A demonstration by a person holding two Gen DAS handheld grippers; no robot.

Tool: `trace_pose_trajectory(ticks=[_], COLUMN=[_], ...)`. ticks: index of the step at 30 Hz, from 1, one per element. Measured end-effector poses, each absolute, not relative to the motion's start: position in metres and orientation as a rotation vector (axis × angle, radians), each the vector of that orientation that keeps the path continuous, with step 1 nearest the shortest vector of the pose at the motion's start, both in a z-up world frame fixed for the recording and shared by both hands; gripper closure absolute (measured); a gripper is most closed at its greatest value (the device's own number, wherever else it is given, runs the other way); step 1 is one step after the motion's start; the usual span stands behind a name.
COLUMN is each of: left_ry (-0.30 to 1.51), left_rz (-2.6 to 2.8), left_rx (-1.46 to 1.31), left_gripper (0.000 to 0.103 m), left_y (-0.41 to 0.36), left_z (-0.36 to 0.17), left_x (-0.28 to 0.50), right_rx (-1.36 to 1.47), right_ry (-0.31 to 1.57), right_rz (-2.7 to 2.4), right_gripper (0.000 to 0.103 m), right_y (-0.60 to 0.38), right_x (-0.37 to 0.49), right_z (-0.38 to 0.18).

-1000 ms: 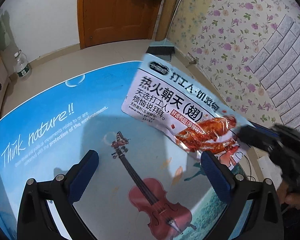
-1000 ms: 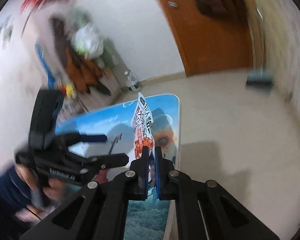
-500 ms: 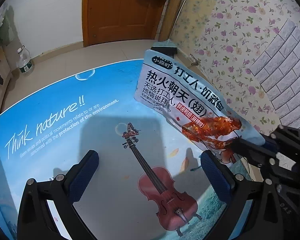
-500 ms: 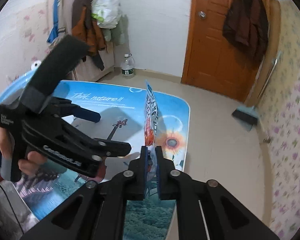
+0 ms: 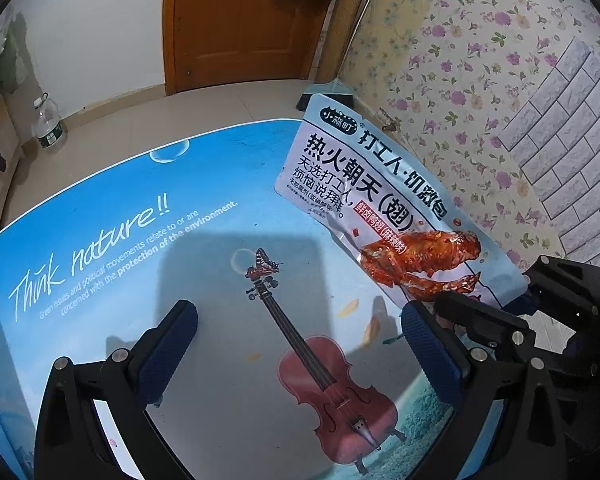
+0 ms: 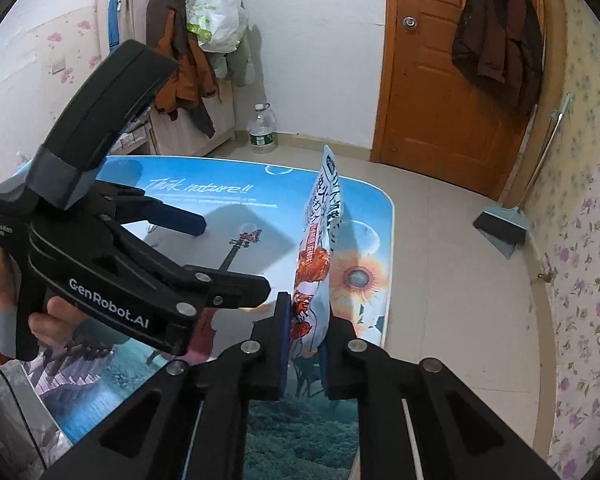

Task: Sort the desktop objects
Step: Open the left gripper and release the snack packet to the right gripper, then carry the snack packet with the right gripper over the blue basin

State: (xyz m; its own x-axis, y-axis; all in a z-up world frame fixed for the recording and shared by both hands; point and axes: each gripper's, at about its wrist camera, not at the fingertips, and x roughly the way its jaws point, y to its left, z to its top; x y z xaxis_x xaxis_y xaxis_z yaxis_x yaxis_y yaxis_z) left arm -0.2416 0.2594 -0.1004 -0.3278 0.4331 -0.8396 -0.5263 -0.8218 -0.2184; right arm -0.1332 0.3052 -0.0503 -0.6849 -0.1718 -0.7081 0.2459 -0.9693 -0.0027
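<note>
The left wrist view shows the printed face of one snack packet [image 5: 384,204], held tilted above the table [image 5: 100,184]; the right wrist view shows it edge-on. The right gripper [image 6: 305,340] has the packet's lower end between its jaws, which are opening from nearly closed. The left gripper [image 5: 300,344], one of two, gapes wide and holds nothing.

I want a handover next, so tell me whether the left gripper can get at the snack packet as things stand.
Probably yes. The left gripper is open and empty, and the snack packet stands edge-up just beyond its right finger, nothing between them. The right gripper, whose jaws are opening, still has the packet's bottom edge between them, so the upper part is free.
</note>
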Motion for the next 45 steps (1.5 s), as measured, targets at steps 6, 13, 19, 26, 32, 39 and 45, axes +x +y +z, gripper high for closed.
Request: trace_pose_trajectory(ticks=[6,13,19,26,32,39,45], left_ry=[0.112,-0.026,-0.064,-0.153,-0.240,-0.218,-0.264], left_rz=[2.183,2.146,2.101,1.989,1.926,1.950,1.967], left_rx=[-1.311,-1.307,-1.353,-1.547,-1.550,-1.495,-1.458], left_gripper=[0.001,0.001,0.001,0.055,0.082,0.084,0.085], left_y=[0.255,0.245,0.263,0.280,0.275,0.275,0.263], left_z=[-0.093,-0.065,-0.052,-0.066,-0.071,-0.061,-0.042], left_x=[-0.241,-0.248,-0.254,-0.260,-0.255,-0.249,-0.247], right_rx=[1.062,1.061,1.051,1.046,1.034,1.010,0.963], right_ry=[0.266,0.374,0.460,0.484,0.480,0.489,0.520], right_rz=[-2.708,-2.682,-2.670,-2.666,-2.674,-2.670,-2.690], right_gripper=[0.092,0.092,0.092,0.092,0.096,0.096,0.096], right_y=[0.300,0.286,0.269,0.257,0.261,0.259,0.250], right_x=[-0.121,-0.109,-0.103,-0.101,-0.100,-0.098,-0.092], right_z=[-0.042,-0.046,-0.050,-0.055,-0.059,-0.059,-0.044])
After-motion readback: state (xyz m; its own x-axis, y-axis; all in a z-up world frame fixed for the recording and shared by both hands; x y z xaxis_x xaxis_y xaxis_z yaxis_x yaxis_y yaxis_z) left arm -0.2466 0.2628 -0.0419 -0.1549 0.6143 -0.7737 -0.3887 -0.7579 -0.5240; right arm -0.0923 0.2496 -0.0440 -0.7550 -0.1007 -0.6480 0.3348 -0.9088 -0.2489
